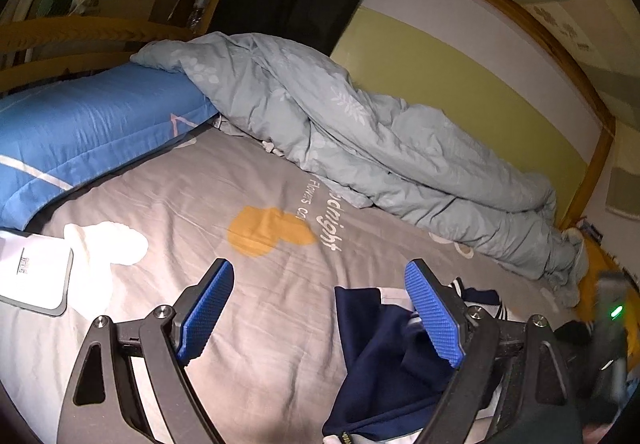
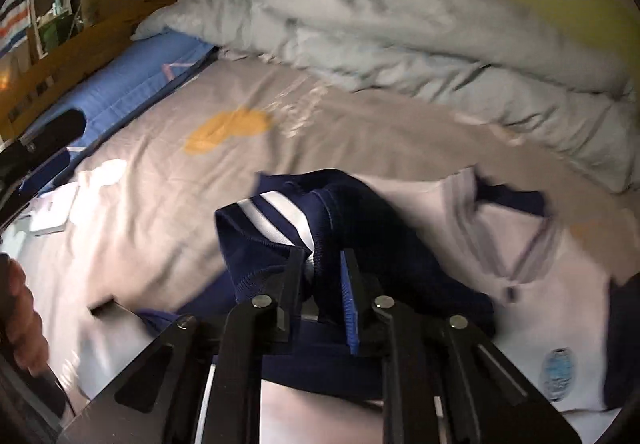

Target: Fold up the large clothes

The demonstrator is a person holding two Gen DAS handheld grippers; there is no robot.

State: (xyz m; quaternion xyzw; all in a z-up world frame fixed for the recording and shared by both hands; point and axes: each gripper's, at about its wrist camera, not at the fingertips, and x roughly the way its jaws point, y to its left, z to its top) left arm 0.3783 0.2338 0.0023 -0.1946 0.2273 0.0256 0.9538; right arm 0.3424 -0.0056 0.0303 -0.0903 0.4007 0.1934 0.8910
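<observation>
Wooden-framed bed (image 1: 592, 172), grey printed sheet (image 1: 248, 308), rumpled pale duvet (image 1: 360, 132), blue pillow (image 1: 88, 128), yellow-green wall (image 1: 440, 84).

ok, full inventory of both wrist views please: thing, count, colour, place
navy sleeve with white stripes: 1, navy and white, bunched at the bed's near edge, pinched by the right gripper
white polo-style shirt with navy collar: 1, white, flat on the sheet, right side
grey printed bedsheet: 1, grey with an orange patch, covers the bed
pale grey-green duvet: 1, heaped along the wall
blue quilted pillow: 1, at the bed's left end
white flat box: 1, near left on the sheet
clear plastic bottle: 1, behind the wooden rail
left gripper: 1, black with blue pads, open above the sheet
right gripper: 1, closed on the sleeve
</observation>
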